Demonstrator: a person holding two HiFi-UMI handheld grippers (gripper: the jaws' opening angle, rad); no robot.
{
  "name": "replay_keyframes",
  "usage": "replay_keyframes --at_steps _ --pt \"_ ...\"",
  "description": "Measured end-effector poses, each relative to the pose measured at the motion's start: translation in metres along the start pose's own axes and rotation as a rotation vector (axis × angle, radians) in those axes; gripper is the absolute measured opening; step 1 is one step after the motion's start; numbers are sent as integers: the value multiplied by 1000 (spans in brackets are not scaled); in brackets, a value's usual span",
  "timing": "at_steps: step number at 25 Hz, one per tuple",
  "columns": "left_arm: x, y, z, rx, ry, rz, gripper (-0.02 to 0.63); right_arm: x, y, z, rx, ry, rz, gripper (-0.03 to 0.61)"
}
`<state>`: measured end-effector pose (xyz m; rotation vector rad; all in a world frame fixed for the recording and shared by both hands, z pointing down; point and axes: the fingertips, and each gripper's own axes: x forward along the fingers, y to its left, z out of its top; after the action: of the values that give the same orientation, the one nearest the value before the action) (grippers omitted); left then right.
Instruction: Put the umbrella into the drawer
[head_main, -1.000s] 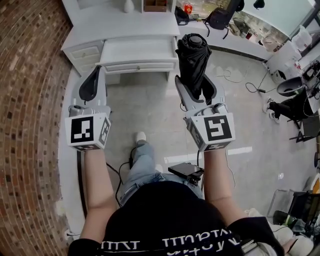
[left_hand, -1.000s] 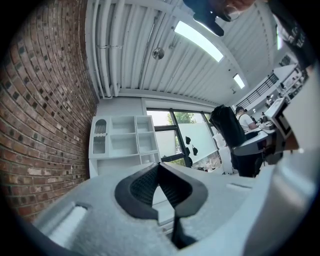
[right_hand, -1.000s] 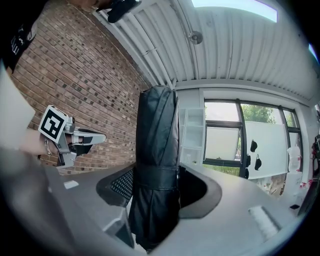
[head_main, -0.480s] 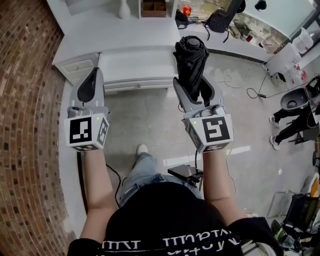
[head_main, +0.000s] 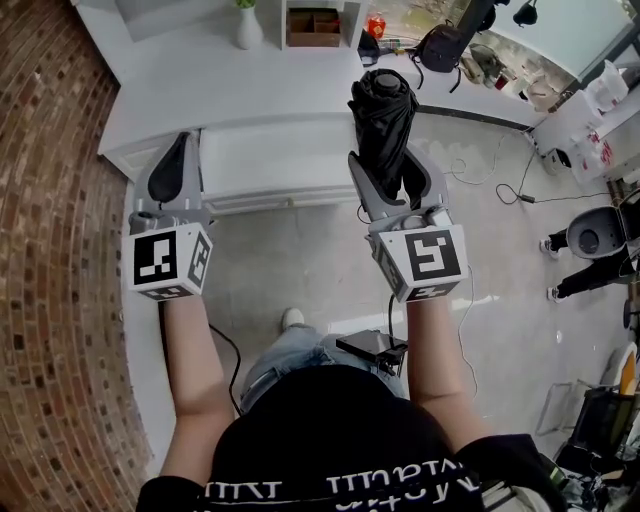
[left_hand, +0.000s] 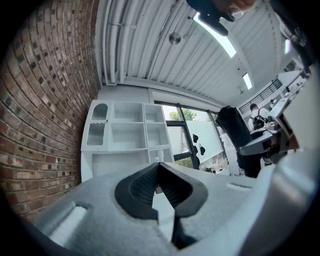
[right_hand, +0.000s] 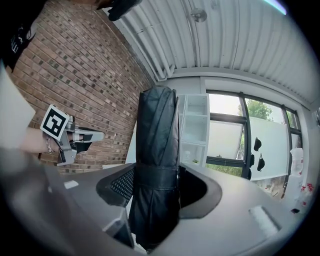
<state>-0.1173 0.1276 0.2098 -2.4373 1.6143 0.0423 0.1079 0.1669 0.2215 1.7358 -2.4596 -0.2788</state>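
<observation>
We find the right gripper (head_main: 388, 165) pinching a folded black umbrella (head_main: 383, 108) at the level of its strap. The umbrella stands upright out of the jaws, toward 12 o'clock in the head view, and the grip looks unchanged from a second ago. The left gripper (head_main: 176, 165) is at 9 o'clock of the right one and well apart from it. Its jaws are pressed together at the tips with nothing between them.

Changes against the earlier frames: the white worktop (head_main: 230, 85) and its centre drawer (head_main: 275, 160) have come down the head view toward us. A second ago the drawer's front edge lay beyond both gripper tips. Now the tips overlap the drawer in that view, the left gripper at its left corner and the umbrella over its right end. We cannot tell whether the drawer stands open. The white vase (head_main: 247, 27) and wooden box (head_main: 312, 25) at the back of the worktop have slid further into the picture. The shoe (head_main: 292, 318) on the floor (head_main: 300, 250) sits lower than before.
</observation>
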Motion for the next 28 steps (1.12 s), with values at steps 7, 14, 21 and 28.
replay_keyframes --at_steps 7,14,21,28 --pt "14 14 -11 -10 -10 -6 -6 20 -1 -8 14 3 -3 250" --pt "35 35 -22 -11 3 6 -8 55 -8 -11 14 13 2 250" --pt "81 50 -34 -1 5 17 -7 107 -24 -18 20 -1 36 250" --pt "151 70 -48 -1 13 54 -8 181 -63 -27 27 -1 58 250"
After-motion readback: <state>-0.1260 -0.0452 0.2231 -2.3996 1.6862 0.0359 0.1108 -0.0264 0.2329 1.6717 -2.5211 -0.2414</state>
